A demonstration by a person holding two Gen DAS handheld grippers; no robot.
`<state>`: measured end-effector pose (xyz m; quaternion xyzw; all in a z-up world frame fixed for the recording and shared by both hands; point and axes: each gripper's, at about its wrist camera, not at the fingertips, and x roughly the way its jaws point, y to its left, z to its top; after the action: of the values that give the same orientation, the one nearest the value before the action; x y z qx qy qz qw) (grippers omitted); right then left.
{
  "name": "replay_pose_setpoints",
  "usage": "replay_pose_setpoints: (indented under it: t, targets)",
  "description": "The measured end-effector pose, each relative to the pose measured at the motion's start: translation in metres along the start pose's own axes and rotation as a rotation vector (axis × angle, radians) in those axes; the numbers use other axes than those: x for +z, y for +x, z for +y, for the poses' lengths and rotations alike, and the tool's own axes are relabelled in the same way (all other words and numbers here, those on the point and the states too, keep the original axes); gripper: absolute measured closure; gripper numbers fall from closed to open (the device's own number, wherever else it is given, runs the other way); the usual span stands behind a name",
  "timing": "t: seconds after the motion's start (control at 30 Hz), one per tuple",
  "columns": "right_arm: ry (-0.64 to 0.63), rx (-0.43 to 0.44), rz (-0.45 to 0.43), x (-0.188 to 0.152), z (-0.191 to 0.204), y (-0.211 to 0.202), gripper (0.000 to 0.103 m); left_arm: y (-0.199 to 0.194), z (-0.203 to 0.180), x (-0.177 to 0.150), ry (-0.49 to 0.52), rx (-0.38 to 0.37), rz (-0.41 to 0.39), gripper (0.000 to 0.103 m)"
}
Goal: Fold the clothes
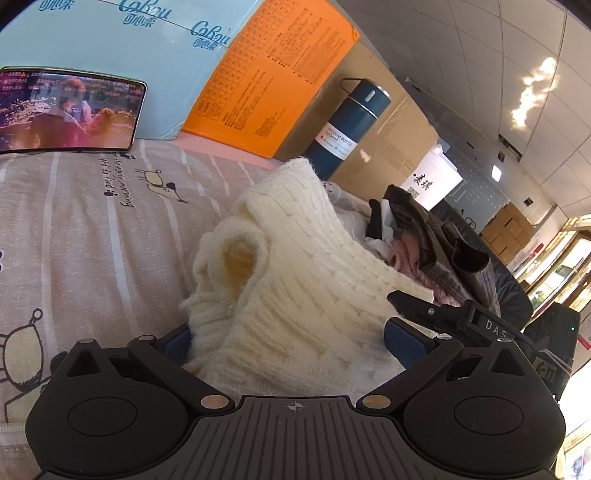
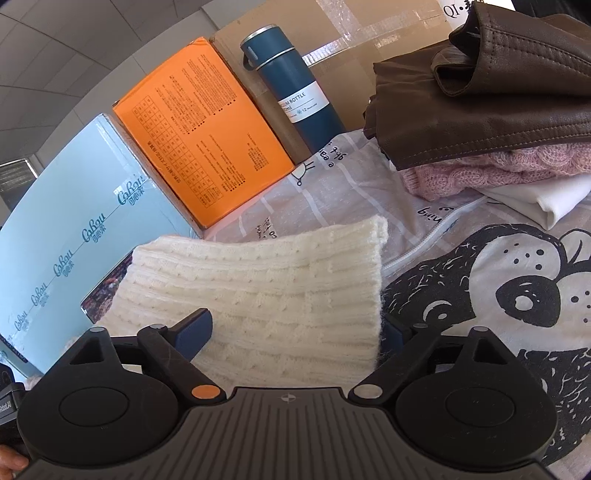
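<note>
Several folded garments already sit stacked beyond the right gripper; the cream cable-knit sweater, half-folded, lies between both grippers' wide-spread jaws, left gripper included, awaiting stacking.

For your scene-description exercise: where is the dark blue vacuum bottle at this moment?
The vacuum bottle stands upright at the back of the bed, between the orange box and the cardboard box, beyond the cream sweater.
</note>
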<state>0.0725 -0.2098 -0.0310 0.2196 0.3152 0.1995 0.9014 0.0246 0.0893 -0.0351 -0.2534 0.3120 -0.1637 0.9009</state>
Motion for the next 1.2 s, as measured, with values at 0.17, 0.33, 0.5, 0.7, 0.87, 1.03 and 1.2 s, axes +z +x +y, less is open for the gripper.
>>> replay_pose_setpoints:
  t: [0.17, 0.33, 0.5, 0.7, 0.87, 1.03, 1.2]
  targets:
    - [0.016, -0.018, -0.016, 0.0, -0.002, -0.002, 0.038, 0.0, -0.001, -0.001, 0.009, -0.002, -0.013, 0.0]
    - [0.066, 0.029, -0.012, 0.001, -0.009, -0.004, 0.061, -0.001, -0.003, -0.003, 0.044, 0.011, -0.025, 0.007]
    - [0.08, 0.054, -0.03, 0.002, -0.011, -0.007, 0.076, -0.004, -0.004, -0.004, 0.065, -0.012, -0.032, 0.037]
    - [0.094, 0.12, -0.078, 0.003, -0.013, -0.015, 0.081, -0.013, -0.014, -0.008, 0.1, -0.062, -0.072, 0.057]
    - [0.09, 0.192, -0.092, 0.004, -0.012, -0.019, 0.081, -0.029, -0.024, -0.012, 0.102, -0.056, -0.084, 0.059]
    - [0.073, 0.253, -0.028, 0.002, -0.001, -0.016, 0.081, -0.059, -0.025, -0.021, 0.072, -0.02, -0.098, 0.059]
    - [0.031, 0.315, 0.069, -0.009, 0.032, -0.011, 0.081, -0.102, -0.013, -0.033, 0.026, 0.045, -0.146, 0.059]
